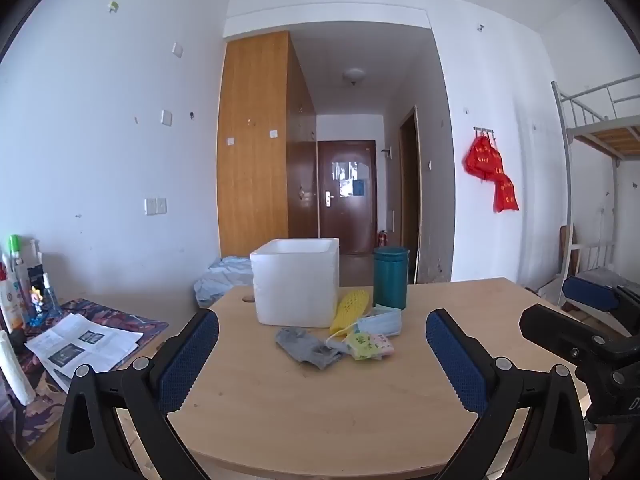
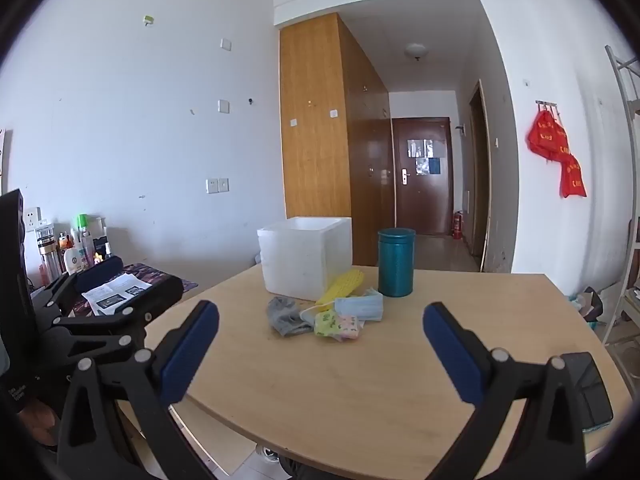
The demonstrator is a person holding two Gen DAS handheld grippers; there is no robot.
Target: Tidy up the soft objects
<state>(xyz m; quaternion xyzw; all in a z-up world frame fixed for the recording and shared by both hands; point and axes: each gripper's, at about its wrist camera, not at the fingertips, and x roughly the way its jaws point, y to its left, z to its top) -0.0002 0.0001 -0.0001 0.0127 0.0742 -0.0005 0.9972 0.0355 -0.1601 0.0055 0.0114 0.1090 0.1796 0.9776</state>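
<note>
A crumpled grey sock [image 1: 307, 347], yellow mesh sleeve [image 1: 350, 309], blue mask [image 1: 380, 321] and pastel packets [image 1: 367, 345] are lying clustered on the table [image 1: 320, 420] before the white box [image 1: 297, 280]; left gripper [image 1: 322, 354] and right gripper [image 2: 320, 346] are hovering spread, empty.

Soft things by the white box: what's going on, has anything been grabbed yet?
Left gripper and right gripper open, empty. Grey sock, masks, yellow net loose beside white box. Teal canister close behind.
</note>
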